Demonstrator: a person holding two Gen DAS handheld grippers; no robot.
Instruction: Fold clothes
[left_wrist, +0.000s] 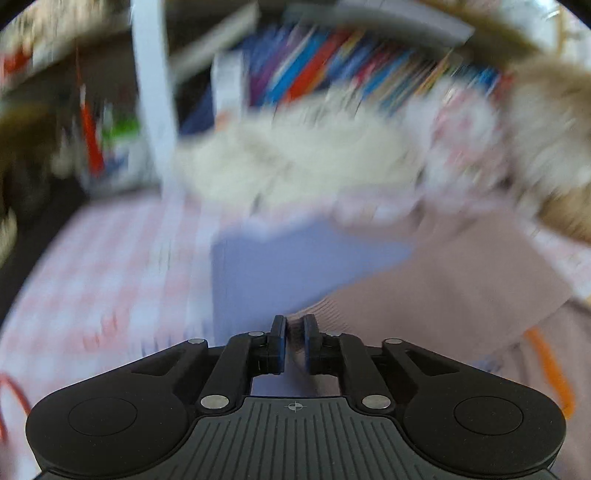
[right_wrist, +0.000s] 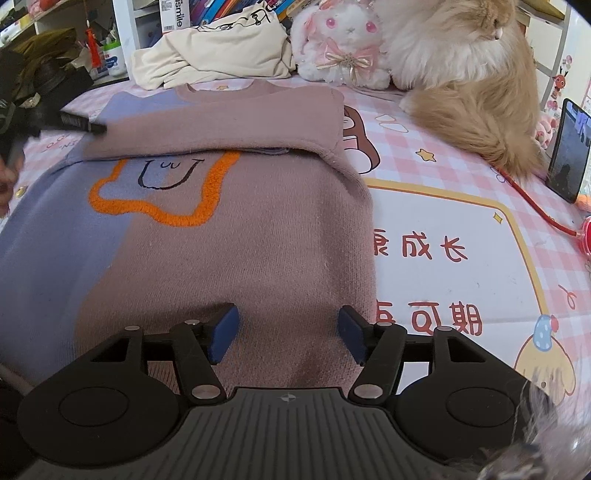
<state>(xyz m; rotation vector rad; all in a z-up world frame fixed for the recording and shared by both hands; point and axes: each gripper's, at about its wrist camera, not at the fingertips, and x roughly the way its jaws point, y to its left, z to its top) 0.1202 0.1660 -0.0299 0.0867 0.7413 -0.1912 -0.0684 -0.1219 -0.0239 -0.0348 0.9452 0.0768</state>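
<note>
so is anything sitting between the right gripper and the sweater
Nothing visible. The right gripper hangs open directly over the sweater, with only bare knit between its fingers. The cat and the plush bunny sit at the far end of the bed, beyond the sweater, clear of the gripper's path.

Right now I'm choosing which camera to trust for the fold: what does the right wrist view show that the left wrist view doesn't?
Only the right wrist view shows, sharply, the orange outline patch, the cat, the plush rabbit, the phone and the right gripper, open above the sweater. Only the left wrist view, badly blurred, shows the left gripper nearly closed, with knit between its pads. Both show the mauve-and-lavender sweater, the cream garment and the pink checked sheet.
</note>
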